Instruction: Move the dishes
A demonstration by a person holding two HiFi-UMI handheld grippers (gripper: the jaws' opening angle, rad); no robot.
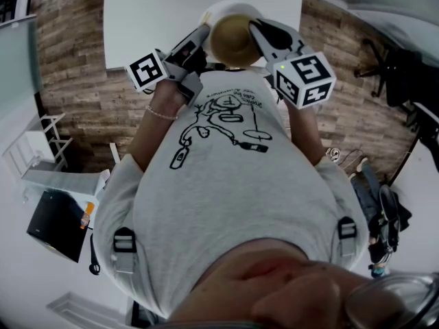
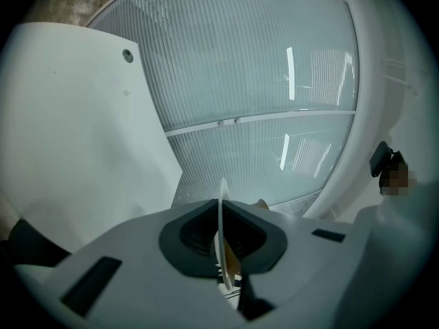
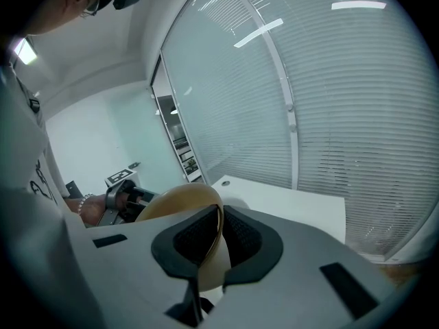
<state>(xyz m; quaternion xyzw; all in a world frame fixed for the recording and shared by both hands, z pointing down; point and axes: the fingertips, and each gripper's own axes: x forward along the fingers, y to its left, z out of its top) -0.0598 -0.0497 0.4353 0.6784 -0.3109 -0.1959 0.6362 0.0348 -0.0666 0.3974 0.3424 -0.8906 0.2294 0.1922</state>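
While gripped, tan bowl (image 1: 232, 41), thin white plate (image 2: 222, 214)

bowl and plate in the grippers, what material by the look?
The bowl: thin wall, smooth tan surface with a soft sheen; probably plastic or melamine, glazed ceramic not ruled out. The plate: very thin white rim, smooth and even; melamine or porcelain, can't tell which.
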